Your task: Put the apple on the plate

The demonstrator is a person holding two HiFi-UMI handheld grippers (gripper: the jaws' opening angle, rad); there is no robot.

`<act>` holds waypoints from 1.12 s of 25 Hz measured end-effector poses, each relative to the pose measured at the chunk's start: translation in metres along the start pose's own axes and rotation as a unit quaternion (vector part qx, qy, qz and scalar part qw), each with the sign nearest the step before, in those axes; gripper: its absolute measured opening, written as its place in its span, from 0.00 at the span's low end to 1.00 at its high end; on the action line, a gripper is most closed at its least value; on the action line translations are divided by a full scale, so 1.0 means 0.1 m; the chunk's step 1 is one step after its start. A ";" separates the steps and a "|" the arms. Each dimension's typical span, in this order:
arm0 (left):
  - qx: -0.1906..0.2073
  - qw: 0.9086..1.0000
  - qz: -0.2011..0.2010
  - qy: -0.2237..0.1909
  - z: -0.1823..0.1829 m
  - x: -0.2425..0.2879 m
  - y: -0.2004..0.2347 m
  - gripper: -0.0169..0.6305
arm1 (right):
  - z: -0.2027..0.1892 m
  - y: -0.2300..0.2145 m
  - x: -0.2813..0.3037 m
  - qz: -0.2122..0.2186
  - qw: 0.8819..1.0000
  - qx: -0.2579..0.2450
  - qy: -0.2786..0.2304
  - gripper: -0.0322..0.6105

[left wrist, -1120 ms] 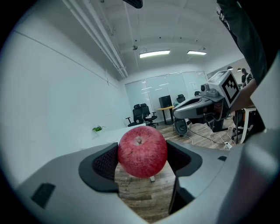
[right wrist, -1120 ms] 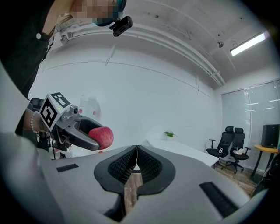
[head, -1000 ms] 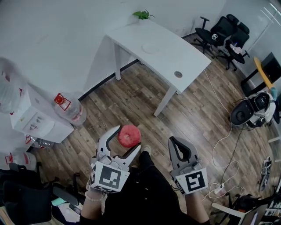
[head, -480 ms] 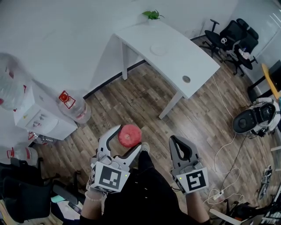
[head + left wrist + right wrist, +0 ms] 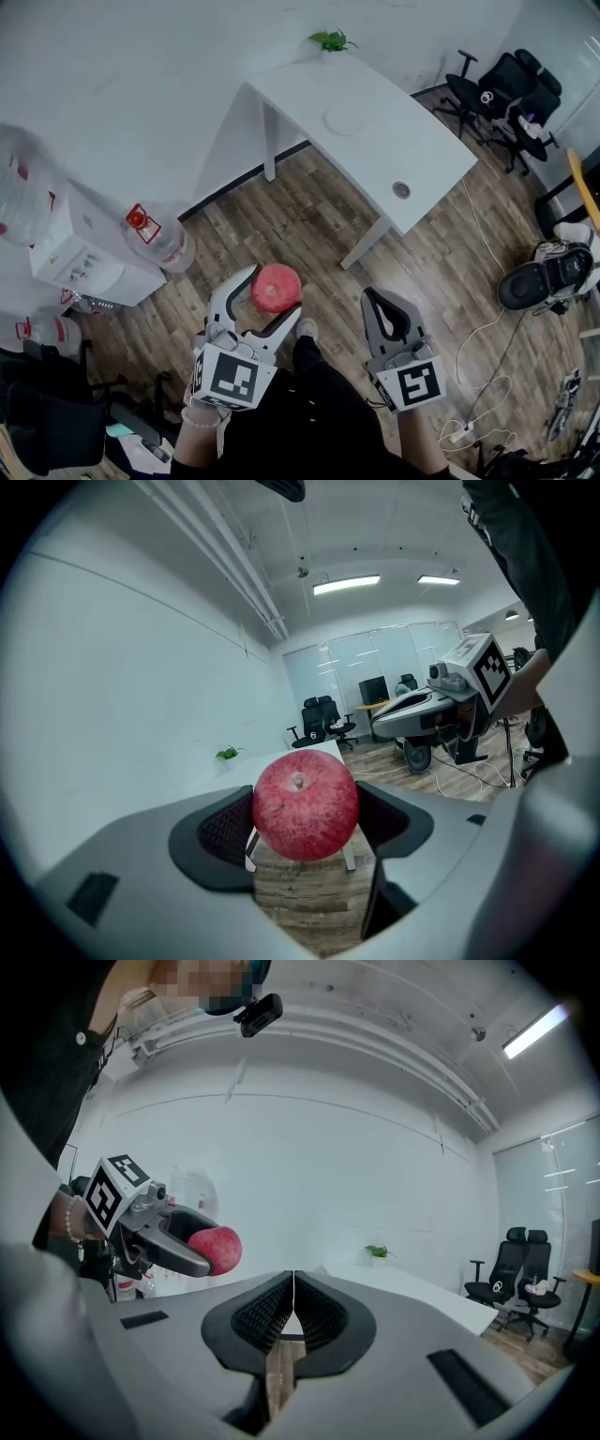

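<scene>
While I carry it toward the white table (image 5: 427, 155), my left tongs (image 5: 274, 290) stay clamped on the red apple (image 5: 306, 805). It sits between the two pads, up in the air above the wooden floor (image 5: 281, 220). My right tongs (image 5: 373, 300) are pressed together and hold nothing.

Compared with a second ago, the table with the pale plate (image 5: 347, 120) has slid a little lower and to the right in the head view. So I judge that I am turning and coming nearer to it, but the plate is well apart from the apple. The grip on the apple looks the same as before; it has not slipped.

I think the carrying step is in hand and the placing is not yet begun. Next I need to reach the table and bring the apple over the plate before I open the left tongs.
</scene>
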State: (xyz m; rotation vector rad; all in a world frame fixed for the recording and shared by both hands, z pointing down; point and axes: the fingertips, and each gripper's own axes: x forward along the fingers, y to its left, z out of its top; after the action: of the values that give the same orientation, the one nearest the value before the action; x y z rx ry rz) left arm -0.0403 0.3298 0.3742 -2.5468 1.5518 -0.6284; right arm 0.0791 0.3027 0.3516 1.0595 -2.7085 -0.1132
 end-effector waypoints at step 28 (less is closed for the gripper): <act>-0.001 0.999 0.045 0.009 0.27 1.24 0.69 0.57 | 0.20 -1.14 1.16 0.061 0.998 -0.021 -0.021 0.11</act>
State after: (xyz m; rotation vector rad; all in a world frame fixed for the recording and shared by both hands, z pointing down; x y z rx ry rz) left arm -0.0376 0.1859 0.3670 -2.4645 1.6626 -0.6405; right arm 0.0665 0.1399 0.3357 0.8875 -2.7877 -0.1721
